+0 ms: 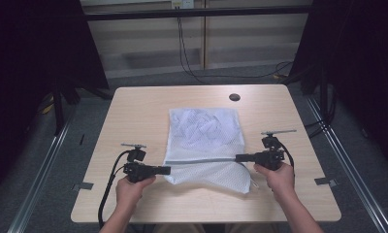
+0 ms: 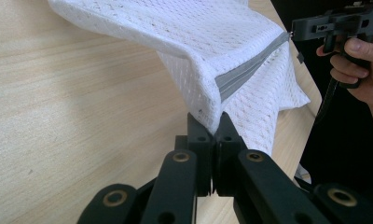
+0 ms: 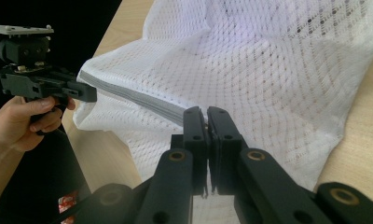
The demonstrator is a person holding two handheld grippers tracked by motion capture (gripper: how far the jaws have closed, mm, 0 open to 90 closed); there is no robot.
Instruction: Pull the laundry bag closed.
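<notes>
From above, a white mesh bag (image 1: 205, 145) lies in the middle of the pale wooden surface (image 1: 134, 111), its far part flat and crumpled, its near part pulled up along a grey zipper band (image 1: 204, 160) that runs straight across between the two hands. The left tool (image 1: 167, 170) points inward at the bag's near left edge, the person's left hand (image 1: 130, 188) wrapped around its grip. The right tool (image 1: 238, 158) meets the other end of the zipper band, held by the right hand (image 1: 278, 175). A dark round hole (image 1: 234, 97) sits in the surface beyond the bag.

In the left gripper view, the left tool (image 2: 216, 128) has its jaws together, pinching a fold of the mesh bag (image 2: 212, 51) right where the zipper band (image 2: 250, 70) ends. The fabric rises off the surface (image 2: 72, 116) from that pinch like a tent. Across the bag, the right tool (image 2: 294, 32) touches the far end of the band.

In the right gripper view, the right tool (image 3: 206, 114) is likewise clamped shut, on the zipper band (image 3: 138, 98) at the bag's edge. The mesh bag (image 3: 268, 79) spreads beyond it, lifted on this side and resting on the surface (image 3: 362, 149) farther off. The left tool (image 3: 89, 93) grips the band's opposite end.
</notes>
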